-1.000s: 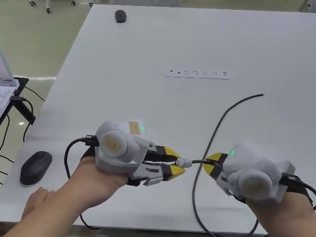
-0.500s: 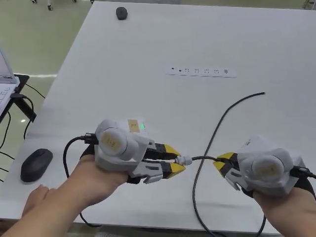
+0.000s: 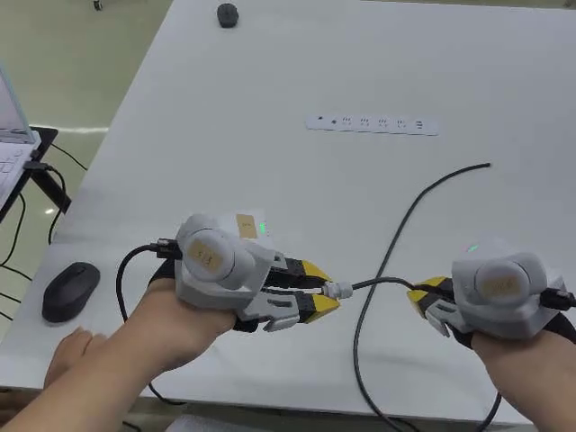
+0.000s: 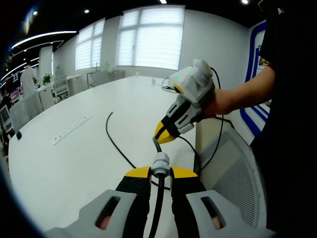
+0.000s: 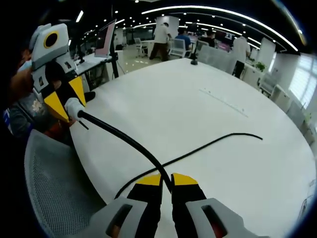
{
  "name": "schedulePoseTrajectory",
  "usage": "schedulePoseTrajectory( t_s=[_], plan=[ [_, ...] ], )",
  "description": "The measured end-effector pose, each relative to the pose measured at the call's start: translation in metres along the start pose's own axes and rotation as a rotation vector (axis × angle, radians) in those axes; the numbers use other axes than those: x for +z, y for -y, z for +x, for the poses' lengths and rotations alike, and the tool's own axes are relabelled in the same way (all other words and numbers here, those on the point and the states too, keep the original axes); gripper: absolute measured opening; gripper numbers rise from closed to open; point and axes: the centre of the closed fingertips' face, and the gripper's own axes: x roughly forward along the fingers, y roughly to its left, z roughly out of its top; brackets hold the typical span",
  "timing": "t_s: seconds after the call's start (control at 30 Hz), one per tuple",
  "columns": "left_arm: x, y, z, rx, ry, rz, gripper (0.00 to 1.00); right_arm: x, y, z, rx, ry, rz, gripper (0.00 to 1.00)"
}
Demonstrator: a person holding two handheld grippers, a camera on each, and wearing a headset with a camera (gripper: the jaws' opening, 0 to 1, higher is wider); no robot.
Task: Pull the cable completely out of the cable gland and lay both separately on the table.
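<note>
The left gripper (image 3: 324,295) clamps the white gland (image 3: 337,291); the right gripper (image 3: 418,296) pinches the black cable (image 3: 380,283) stretched between them.

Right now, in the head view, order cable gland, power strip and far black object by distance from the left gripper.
1. cable gland, held in the left gripper's jaws.
2. power strip, mid-table, ahead.
3. black object, far table end.
</note>
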Motion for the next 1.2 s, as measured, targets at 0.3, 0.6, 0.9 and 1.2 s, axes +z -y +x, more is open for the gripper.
schedulePoseTrajectory(
  t_s=[0.3,0.6,0.9,1.2],
  plan=[
    [-0.003,-0.001,-0.002,0.012,-0.005,-0.011,0.15,0.000,0.000,-0.001,0.001,0.004,-0.041,0.02],
    [-0.005,-0.007,-0.007,0.025,-0.006,-0.015,0.15,0.020,-0.008,-0.016,0.014,0.080,-0.193,0.10],
    [-0.003,-0.006,-0.005,0.019,-0.006,-0.004,0.15,0.061,-0.058,-0.029,0.094,0.159,-0.430,0.17],
    [-0.007,-0.006,-0.005,0.012,-0.028,0.016,0.15,0.069,-0.094,-0.024,0.127,0.159,-0.652,0.13]
  ],
)
